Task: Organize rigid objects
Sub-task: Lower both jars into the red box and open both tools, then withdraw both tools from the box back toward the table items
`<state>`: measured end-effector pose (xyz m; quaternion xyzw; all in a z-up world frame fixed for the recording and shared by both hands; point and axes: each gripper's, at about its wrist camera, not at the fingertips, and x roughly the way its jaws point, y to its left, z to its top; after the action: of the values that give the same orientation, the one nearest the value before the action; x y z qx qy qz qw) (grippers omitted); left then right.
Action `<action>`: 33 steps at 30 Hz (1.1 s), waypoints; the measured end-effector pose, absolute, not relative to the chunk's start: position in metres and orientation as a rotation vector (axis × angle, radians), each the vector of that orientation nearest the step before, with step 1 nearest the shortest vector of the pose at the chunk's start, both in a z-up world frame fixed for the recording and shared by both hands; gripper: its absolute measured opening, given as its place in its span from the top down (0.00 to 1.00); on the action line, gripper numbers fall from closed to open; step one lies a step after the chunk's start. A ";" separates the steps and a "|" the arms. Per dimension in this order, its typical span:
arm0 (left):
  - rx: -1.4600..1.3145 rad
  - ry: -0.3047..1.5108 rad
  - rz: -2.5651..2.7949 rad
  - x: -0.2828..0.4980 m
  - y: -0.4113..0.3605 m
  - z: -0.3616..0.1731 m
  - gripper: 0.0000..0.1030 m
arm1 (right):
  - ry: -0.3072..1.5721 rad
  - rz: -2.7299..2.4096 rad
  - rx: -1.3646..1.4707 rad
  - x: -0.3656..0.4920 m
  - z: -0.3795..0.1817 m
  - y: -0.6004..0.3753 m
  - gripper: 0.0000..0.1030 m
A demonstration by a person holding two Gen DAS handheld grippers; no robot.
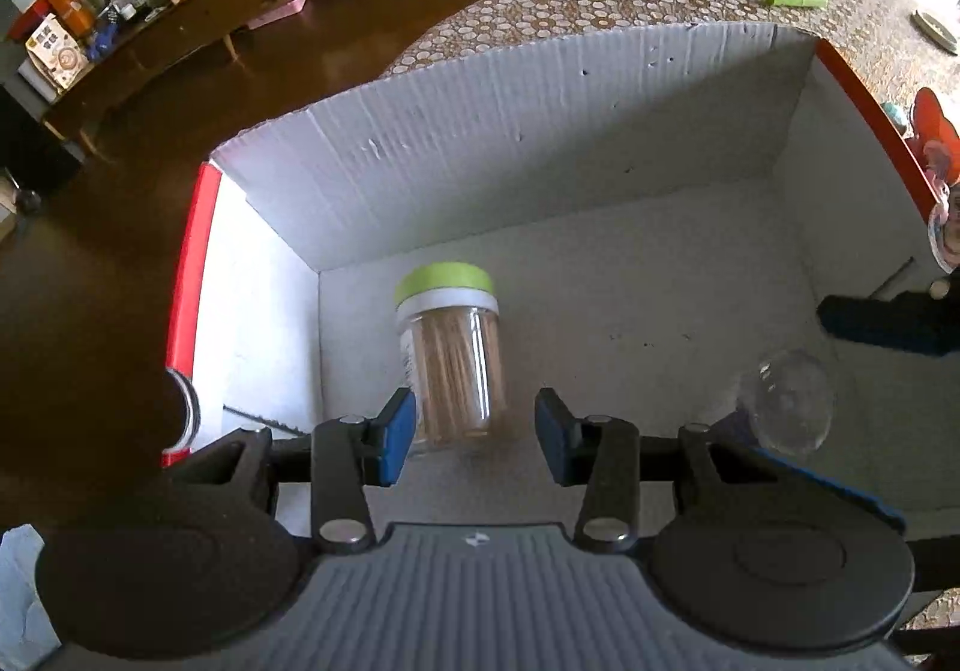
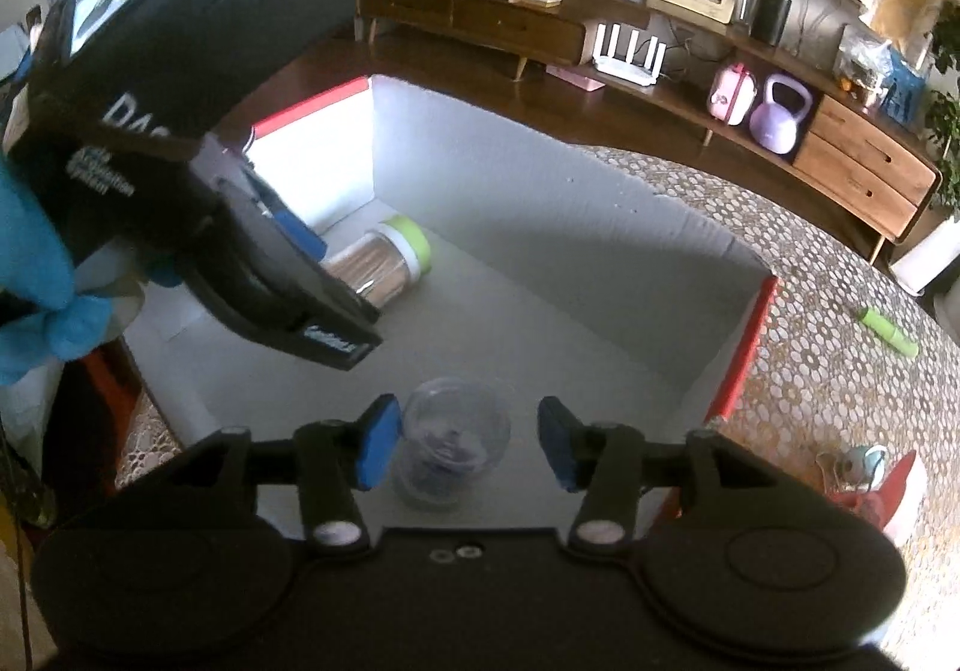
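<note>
We see a round table with a dotted brown cloth (image 2: pixel 840 275); on it a white cardboard box with red edges (image 2: pixel 540 179) at centre, a green tube (image 2: pixel 891 332) at right.

Left gripper (image 1: pixel 475 434) shows blue pads on black linkage arms, silver rivets at every pivot, a ribbed grey body with a small white logo between two round black discs. Right gripper (image 2: pixel 465 443) matches, though darker-bodied; a blue glove (image 2: pixel 36 275) grips the left unit's white-lettered black housing.
</note>
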<state>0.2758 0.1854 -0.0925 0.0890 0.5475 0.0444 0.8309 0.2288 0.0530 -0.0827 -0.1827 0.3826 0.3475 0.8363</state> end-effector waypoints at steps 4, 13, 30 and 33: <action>0.178 1.144 0.102 0.270 0.183 -0.085 0.57 | 0.799 0.747 -0.333 0.226 -0.072 0.040 0.38; 0.160 1.065 0.116 0.249 0.171 -0.058 0.50 | 0.773 0.758 -0.249 0.212 -0.046 0.015 0.23; 0.126 0.904 0.053 0.200 0.128 -0.002 0.39 | 0.701 0.757 -0.186 0.175 -0.007 -0.033 0.08; 0.110 0.880 0.035 0.191 0.118 0.005 0.33 | 0.691 0.754 -0.176 0.170 -0.002 -0.048 0.07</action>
<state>0.1910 0.1182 0.0053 0.0532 0.4256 0.0169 0.9032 0.1700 -0.0478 -0.0016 -0.0839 0.3302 0.3603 0.8684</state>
